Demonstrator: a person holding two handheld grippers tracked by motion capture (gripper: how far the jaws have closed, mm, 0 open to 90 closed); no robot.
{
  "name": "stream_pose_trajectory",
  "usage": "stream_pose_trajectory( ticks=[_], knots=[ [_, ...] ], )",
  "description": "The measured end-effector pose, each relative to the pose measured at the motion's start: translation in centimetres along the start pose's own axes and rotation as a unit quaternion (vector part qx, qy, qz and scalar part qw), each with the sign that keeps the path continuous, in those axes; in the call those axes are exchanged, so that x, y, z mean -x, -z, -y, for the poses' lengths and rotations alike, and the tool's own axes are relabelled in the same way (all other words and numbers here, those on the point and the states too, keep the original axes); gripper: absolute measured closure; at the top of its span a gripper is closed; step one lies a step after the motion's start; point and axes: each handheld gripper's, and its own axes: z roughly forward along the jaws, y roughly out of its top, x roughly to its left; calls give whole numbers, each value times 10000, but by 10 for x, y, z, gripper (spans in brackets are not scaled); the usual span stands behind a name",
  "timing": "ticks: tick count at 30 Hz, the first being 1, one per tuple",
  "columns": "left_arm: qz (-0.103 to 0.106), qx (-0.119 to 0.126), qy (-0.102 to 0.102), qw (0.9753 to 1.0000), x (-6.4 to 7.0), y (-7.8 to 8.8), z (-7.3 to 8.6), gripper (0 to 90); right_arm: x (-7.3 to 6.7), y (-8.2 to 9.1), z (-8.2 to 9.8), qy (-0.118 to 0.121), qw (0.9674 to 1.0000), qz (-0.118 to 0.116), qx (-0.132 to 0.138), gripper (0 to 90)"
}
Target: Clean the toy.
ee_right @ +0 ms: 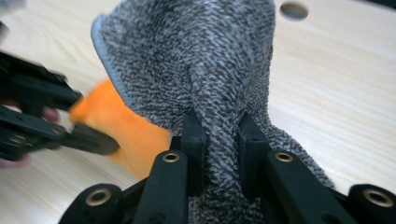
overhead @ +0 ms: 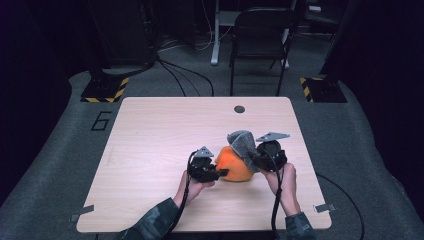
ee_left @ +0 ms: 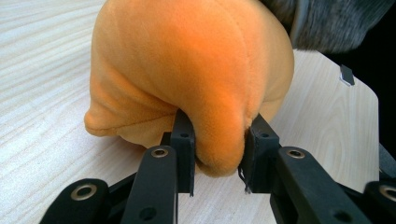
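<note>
An orange plush toy [overhead: 234, 165] lies on the wooden table [overhead: 165, 130], right of centre near the front. My left gripper [overhead: 220, 173] pinches a fold at the toy's left side; in the left gripper view the orange plush toy [ee_left: 196, 70] bulges between the pads [ee_left: 183, 140]. A grey towel [overhead: 242, 142] drapes over the toy's right top. My right gripper [overhead: 254, 161] is shut on a bunched fold of the grey towel [ee_right: 205, 65], lifted a little off the table. The left gripper [ee_right: 70, 135] also shows at the left in the right gripper view.
A round hole [overhead: 239, 109] sits in the table's far edge area. Beyond the table stand a black folding chair [overhead: 260, 35] and cables on the grey floor. Metal clips [overhead: 325, 207] mark the table's front corners.
</note>
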Motion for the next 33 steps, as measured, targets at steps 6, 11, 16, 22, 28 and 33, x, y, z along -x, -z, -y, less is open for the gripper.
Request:
stream_pose_trajectory(
  ticks=[6, 11, 16, 22, 28, 33],
  knots=[
    [-13, -18, 2, 10000, -1, -2, 1, 685, 3, -27, 11, -21, 9995, 191, -254, 773],
    [-65, -28, -143, 9999, 0, -3, 1, 612, 3, -32, 14, 7, 9992, 282, -297, 775],
    [1, 27, -395, 9992, -4, -2, 2, 489, 6, -35, 15, -30, 9993, 238, -290, 775],
    [-274, -10, -1173, 9927, -1, -1, 4, 360, 10, -37, 16, -91, 9992, 241, -295, 775],
    [-587, 2, -1867, 9807, 1, -3, 7, 238, 12, -37, 16, -144, 9991, 199, -341, 775],
    [-734, -21, -2196, 9728, -1, -5, 11, 178, 14, -38, 16, -123, 9993, 182, -303, 775]
  ],
)
